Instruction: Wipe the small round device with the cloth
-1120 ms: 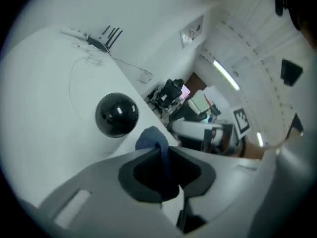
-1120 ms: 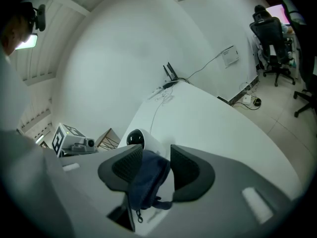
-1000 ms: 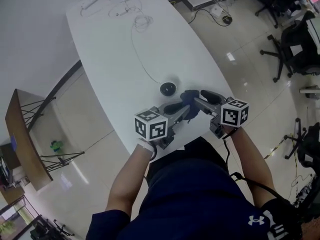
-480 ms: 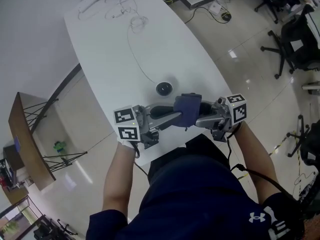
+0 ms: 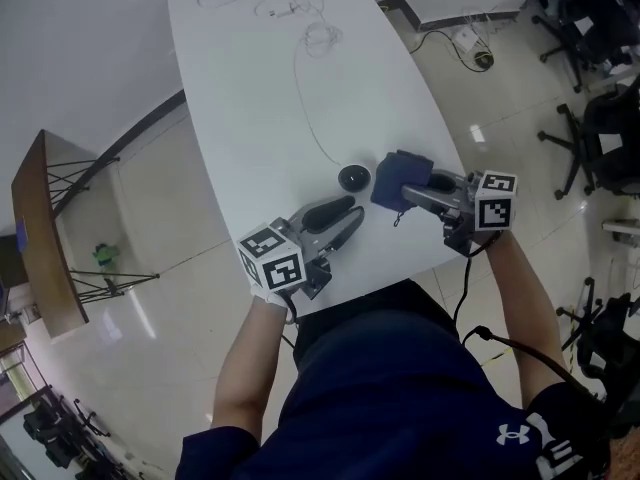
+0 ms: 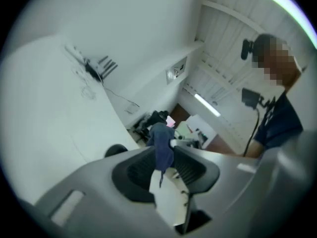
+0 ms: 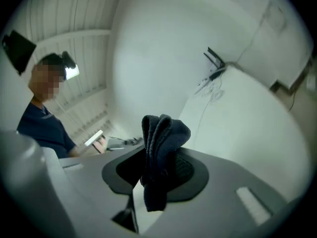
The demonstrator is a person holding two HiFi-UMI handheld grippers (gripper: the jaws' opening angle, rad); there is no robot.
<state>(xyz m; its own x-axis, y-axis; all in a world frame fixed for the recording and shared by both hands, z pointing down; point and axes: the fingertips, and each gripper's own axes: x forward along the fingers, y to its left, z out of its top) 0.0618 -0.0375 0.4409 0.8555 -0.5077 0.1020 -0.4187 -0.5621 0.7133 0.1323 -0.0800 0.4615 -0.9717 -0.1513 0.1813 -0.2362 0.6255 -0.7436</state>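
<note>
Left claw (image 5: 342,219): near-left of the counter's (image 5: 250,88) near end, pointing far and right. Jaws are opening, narrowly apart, with nothing between them; the dark cloth seen through the gap in the left gripper view hangs well beyond the tips.
Cable (image 5: 305,118): thin and white, running from the far end of the counter down to the device.
Small round device (image 5: 353,178): dark dome sitting flat on the counter, just far-right of the left claw's tips and just left of the cloth. It lies between the two claws.
Cloth (image 5: 400,179): dark blue, bunched into a folded wad that stands out past the right claw's tips. Its left edge is just beside the device; contact can't be told from above.
Right claw (image 5: 412,195): near-right, long axis lying right to left and aimed at the device. Jaws are closing, with the cloth pinched between the pads.
Key relation: device lies straight left of the cloth, along the right claw's own axis. The right hand is the nearer one with the wiper.
Judgement: a short push left should put cloth on the dome. The left claw looks placed to steady it.
</note>
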